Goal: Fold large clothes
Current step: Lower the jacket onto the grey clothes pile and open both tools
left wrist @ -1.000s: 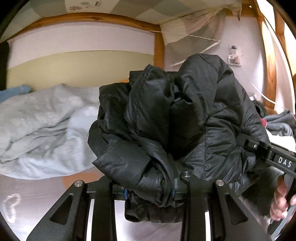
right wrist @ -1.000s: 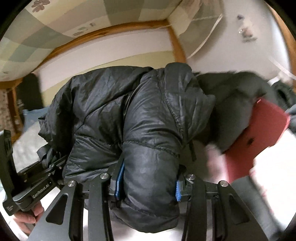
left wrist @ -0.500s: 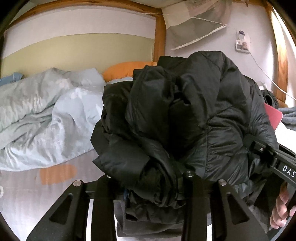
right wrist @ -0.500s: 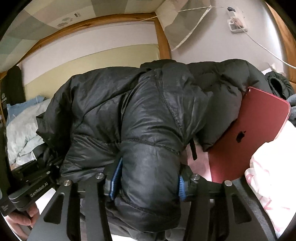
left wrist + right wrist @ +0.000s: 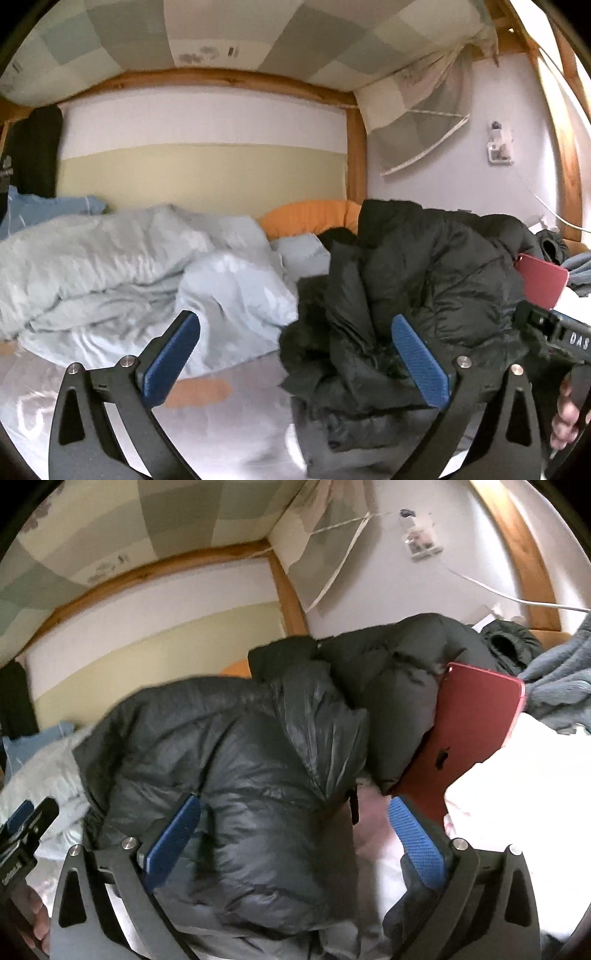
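Observation:
A black puffer jacket (image 5: 424,288) lies bundled on the bed, right of centre in the left wrist view. My left gripper (image 5: 294,319) has its jaws opening wide; the bundle's left edge reaches between them, and the blue pads (image 5: 171,354) press nothing. The right wrist view is mostly filled by the jacket (image 5: 240,768). My right gripper (image 5: 294,800) has its jaws opening too, with a puffy fold between them. Its right pad (image 5: 417,842) stands clear of the fabric. Each view catches the other gripper at its edge, held by a hand.
A red tablet (image 5: 472,731) leans against the jacket's right side, beside white bedding (image 5: 517,782) and a grey knit garment (image 5: 561,686). A rumpled pale blue duvet (image 5: 129,277) lies to the left, an orange pillow (image 5: 310,218) behind. A wooden bed post (image 5: 356,155) stands at the back.
Both grippers were shut on the jacket and now stand wide open, having let it go. The bundle has settled lower on the bed and sits further right in the left wrist view.

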`<state>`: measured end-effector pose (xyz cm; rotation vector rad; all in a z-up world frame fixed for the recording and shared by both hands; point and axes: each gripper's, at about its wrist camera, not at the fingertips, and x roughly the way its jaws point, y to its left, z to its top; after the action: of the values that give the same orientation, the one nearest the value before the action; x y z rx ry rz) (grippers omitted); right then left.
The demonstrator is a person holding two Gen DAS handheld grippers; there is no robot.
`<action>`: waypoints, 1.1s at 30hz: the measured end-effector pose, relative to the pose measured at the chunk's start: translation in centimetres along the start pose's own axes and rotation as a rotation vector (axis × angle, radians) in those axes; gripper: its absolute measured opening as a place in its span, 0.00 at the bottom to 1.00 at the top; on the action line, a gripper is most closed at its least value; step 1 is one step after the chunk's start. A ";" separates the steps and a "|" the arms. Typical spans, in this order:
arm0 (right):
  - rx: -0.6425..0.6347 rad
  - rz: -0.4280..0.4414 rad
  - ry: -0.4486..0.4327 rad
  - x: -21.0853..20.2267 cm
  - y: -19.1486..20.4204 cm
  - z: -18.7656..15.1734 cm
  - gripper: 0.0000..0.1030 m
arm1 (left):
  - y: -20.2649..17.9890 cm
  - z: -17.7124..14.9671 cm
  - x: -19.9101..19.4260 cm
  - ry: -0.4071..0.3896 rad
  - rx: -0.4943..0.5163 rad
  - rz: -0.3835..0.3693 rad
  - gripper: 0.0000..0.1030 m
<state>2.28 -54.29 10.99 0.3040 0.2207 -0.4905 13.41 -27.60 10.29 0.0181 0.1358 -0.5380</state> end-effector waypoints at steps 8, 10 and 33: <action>-0.113 0.084 -0.084 -6.0 3.5 -0.6 1.00 | 0.5 -0.1 -6.7 -0.090 0.070 -0.041 1.00; -0.147 0.128 -0.088 -7.3 4.5 -1.7 1.00 | 0.4 -0.6 -8.0 -0.085 0.081 -0.061 1.00; -0.264 0.014 -0.131 -10.3 7.5 -15.7 1.00 | 3.1 -12.1 -11.6 -0.021 0.086 0.083 1.00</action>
<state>-5.02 -38.32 0.97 0.0155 0.1533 -0.4598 3.62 -18.38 -0.16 0.1013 0.0909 -0.4606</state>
